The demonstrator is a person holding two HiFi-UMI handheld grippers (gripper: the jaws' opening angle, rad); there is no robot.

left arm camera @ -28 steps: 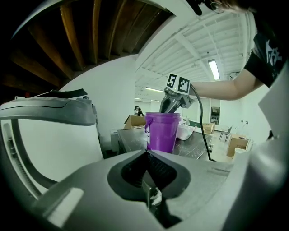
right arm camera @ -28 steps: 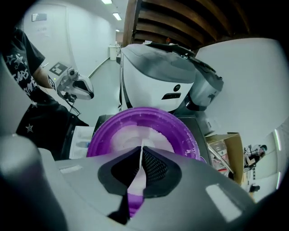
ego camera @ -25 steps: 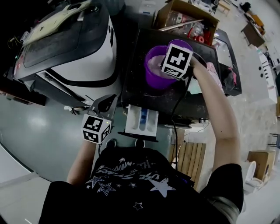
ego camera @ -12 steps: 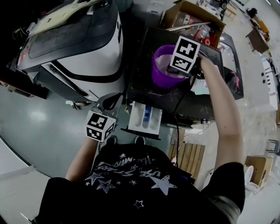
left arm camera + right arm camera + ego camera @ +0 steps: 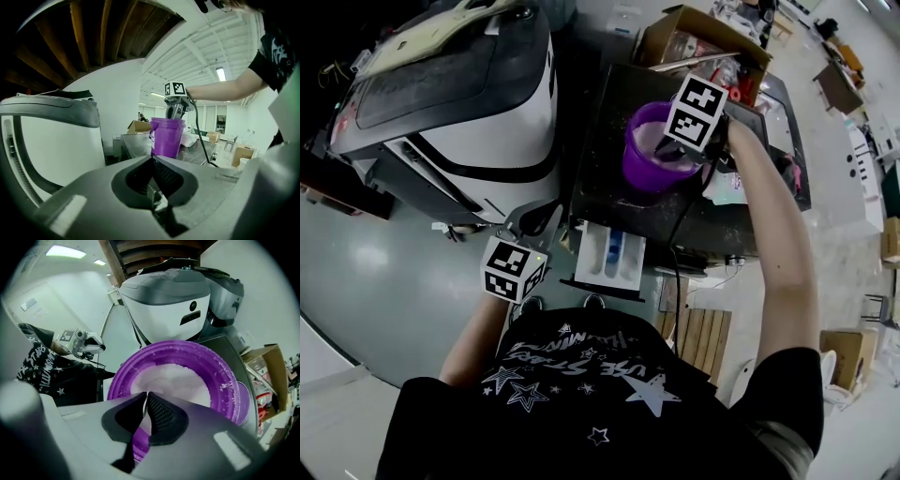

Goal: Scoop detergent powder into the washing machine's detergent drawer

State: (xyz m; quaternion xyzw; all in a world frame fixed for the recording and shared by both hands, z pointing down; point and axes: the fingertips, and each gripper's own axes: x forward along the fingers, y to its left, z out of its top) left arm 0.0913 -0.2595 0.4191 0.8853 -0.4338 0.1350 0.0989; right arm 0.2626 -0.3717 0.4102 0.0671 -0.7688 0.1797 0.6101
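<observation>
Directly under the right gripper (image 5: 146, 397) stands a purple bucket (image 5: 224, 380), and the jaws reach down past its rim toward the white powder (image 5: 176, 373) heaped in the bottom. White grains cling to the bucket's inner wall on the gripper's far side. The jaws are pinched nearly together, and a thin pale strip (image 5: 146, 404) shows edge-on between the tips. What that strip is cannot be told, and it blends into the powder beyond. The bucket rests on a dark top (image 5: 598, 183), with an open cardboard box (image 5: 705, 39) beyond the right gripper and a black cable (image 5: 679, 234) trailing from it back toward the person.

Nearer the person, the left gripper (image 5: 153, 161) hangs lower, off the dark top's front edge, its jaws clenched on nothing. They point across at the bucket and the right gripper above it. Just to this gripper's right the drawer (image 5: 582, 253) stands pulled out from the front of the dark-topped unit. It is white, with a blue middle compartment, and it is close beside the left gripper but not touching it. To the left gripper's other side, and ahead of it, rises a large white-and-grey machine (image 5: 473, 131).
</observation>
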